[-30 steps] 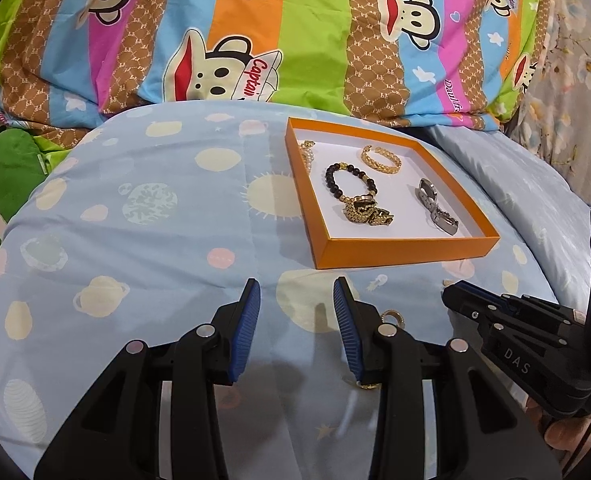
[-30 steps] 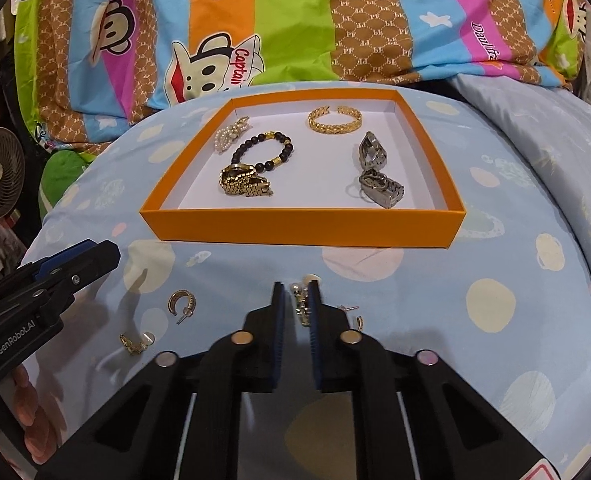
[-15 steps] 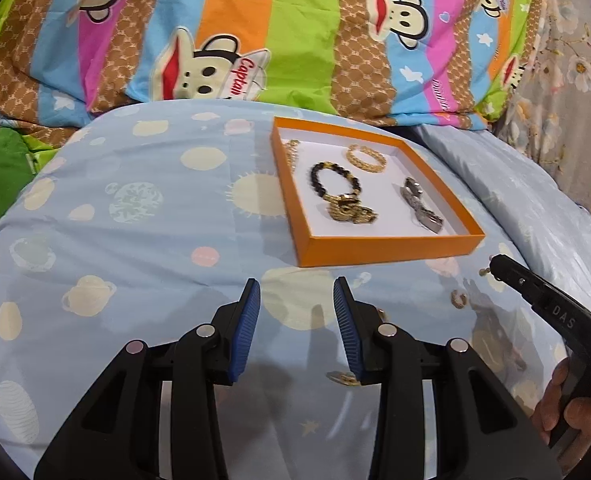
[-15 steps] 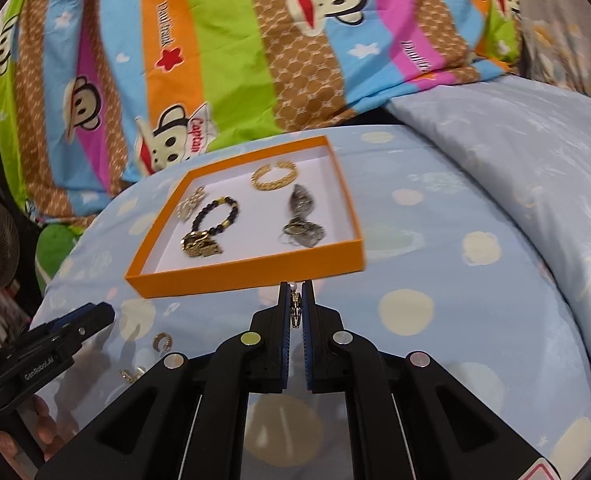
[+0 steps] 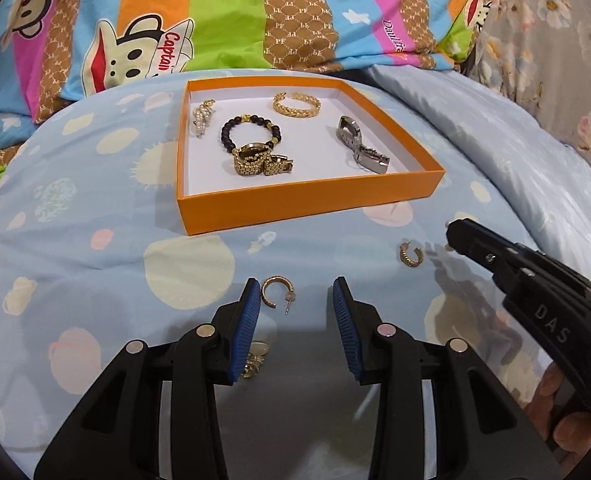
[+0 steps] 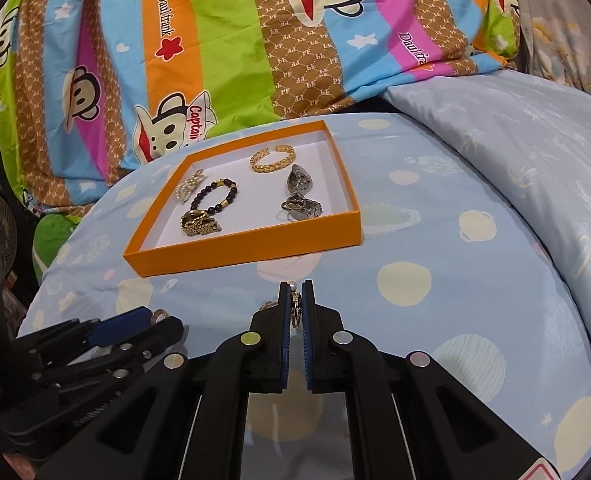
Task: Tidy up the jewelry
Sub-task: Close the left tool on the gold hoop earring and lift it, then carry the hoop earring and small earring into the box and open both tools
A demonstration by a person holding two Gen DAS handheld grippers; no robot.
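An orange tray (image 5: 307,204) (image 6: 239,246) on the blue bedspread holds a gold bracelet (image 5: 296,103), a black bead bracelet (image 5: 251,130), a gold watch (image 5: 261,161), a silver watch (image 5: 359,148) and a pearl clip (image 5: 201,117). My left gripper (image 5: 296,298) is open, low over a gold hoop earring (image 5: 276,294) lying between its fingers. Another gold hoop earring (image 5: 410,254) lies to the right. My right gripper (image 6: 295,300) is shut on a pearl drop earring (image 6: 294,306), held above the bedspread before the tray; it shows in the left wrist view (image 5: 455,236).
A gold piece (image 5: 254,364) lies under the left gripper's left finger. A colourful monkey-print quilt (image 5: 223,16) is bunched behind the tray. A pale blue pillow (image 6: 515,128) lies at the right. The left gripper (image 6: 135,322) shows at lower left in the right wrist view.
My right gripper has lifted the pearl drop earring off the bedspread and swung toward the tray's front. My left gripper has moved forward and right, over the hoop earring.
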